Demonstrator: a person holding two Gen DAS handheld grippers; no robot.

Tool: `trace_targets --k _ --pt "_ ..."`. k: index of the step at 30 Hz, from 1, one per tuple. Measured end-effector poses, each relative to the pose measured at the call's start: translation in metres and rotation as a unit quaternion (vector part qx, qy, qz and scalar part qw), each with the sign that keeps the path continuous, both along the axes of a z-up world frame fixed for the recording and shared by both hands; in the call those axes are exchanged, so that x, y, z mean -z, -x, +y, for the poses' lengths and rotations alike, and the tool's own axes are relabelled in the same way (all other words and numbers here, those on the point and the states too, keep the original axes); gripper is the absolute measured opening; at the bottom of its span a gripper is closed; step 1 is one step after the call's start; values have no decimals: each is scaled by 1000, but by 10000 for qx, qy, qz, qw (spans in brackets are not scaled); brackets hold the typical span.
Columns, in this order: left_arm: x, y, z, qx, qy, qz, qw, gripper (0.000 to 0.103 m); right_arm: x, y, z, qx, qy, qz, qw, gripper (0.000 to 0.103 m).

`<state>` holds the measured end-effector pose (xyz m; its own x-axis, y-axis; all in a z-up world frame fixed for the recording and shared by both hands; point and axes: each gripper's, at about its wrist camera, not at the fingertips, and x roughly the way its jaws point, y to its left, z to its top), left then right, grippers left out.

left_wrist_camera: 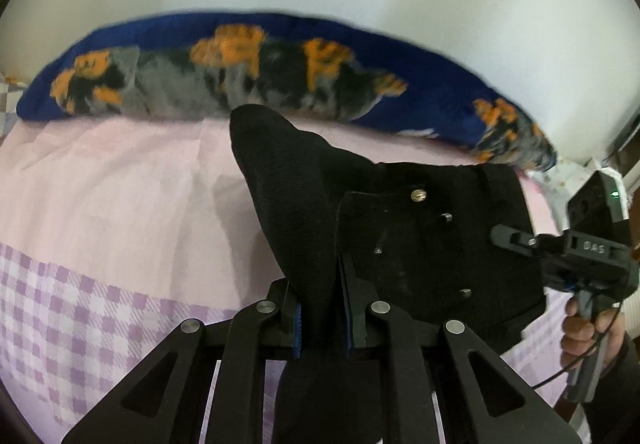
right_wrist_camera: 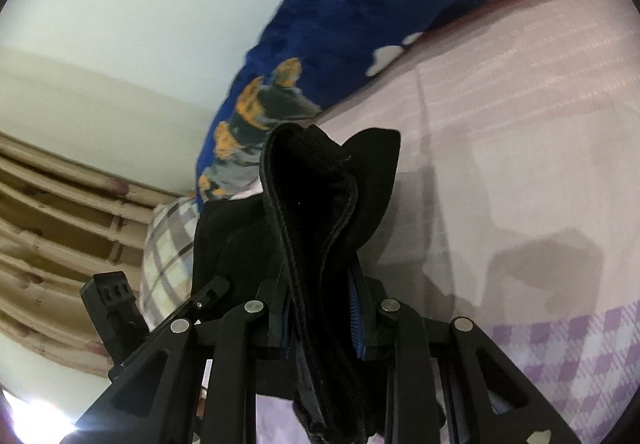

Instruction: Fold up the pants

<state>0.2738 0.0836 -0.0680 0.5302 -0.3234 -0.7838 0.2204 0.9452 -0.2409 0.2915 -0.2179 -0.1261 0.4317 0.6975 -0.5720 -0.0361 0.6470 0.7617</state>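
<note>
Black pants (left_wrist_camera: pixel 420 236) with metal button studs hang lifted above the bed, stretched between both grippers. My left gripper (left_wrist_camera: pixel 322 320) is shut on a fold of the black cloth, which rises between its fingers. My right gripper (right_wrist_camera: pixel 320 324) is shut on a thick bunched edge of the pants (right_wrist_camera: pixel 320 204), seam visible. In the left wrist view the right gripper (left_wrist_camera: pixel 516 240) shows at the far right, held by a hand (left_wrist_camera: pixel 588 328), clamping the pants' far edge. The left gripper's body (right_wrist_camera: pixel 114 316) shows at the lower left of the right wrist view.
A bed with a pink sheet (left_wrist_camera: pixel 120 196) and a lilac checked band (left_wrist_camera: pixel 80 316) lies below. A blue blanket with orange and grey pattern (left_wrist_camera: pixel 248 72) is rolled along the white wall. A checked pillow (right_wrist_camera: pixel 168 248) and beige curtains (right_wrist_camera: pixel 48 228) stand at the bed's end.
</note>
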Motion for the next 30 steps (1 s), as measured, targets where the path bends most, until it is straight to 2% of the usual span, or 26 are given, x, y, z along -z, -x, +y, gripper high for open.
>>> trace_targets --k 3,5,7,8,10,12,15,18,22,25,30 --pt "25 -7 8 -165 -121 209 9996 22 13 -3 2 118 606 25 9981 25" --pt "34 -8 11 -229 -185 205 9994 33 19 -2 8 102 1192 -92 9928 31" --pt "42 -9 13 -300 -267 205 9990 40 21 -1 13 61 1467 -219 9889 40" --pt "46 -10 14 -325 -268 221 9989 44 23 0 14 61 1575 -250 9872 41" --pt "50 -9 15 -345 -215 157 9991 45 26 2 14 71 1633 -283 9861 42" --pt "49 -8 11 -321 -331 83 9989 46 26 4 15 70 1660 -349 9855 41" --pt "49 -9 8 -402 -528 22 9978 55 27 2 18 55 1777 -391 9833 41" --pt "48 -7 8 -581 -552 87 9967 57 26 1 19 100 1786 -312 9834 42" --pt "40 11 1 -665 -901 -13 9937 57 24 12 23 103 2004 -288 9792 53" --pt "33 33 -8 -667 -1191 -113 9906 58 21 28 26 97 2097 -317 9772 56" --pt "25 68 -16 -752 -1357 -227 9876 62 14 57 23 318 2098 -368 9765 61"
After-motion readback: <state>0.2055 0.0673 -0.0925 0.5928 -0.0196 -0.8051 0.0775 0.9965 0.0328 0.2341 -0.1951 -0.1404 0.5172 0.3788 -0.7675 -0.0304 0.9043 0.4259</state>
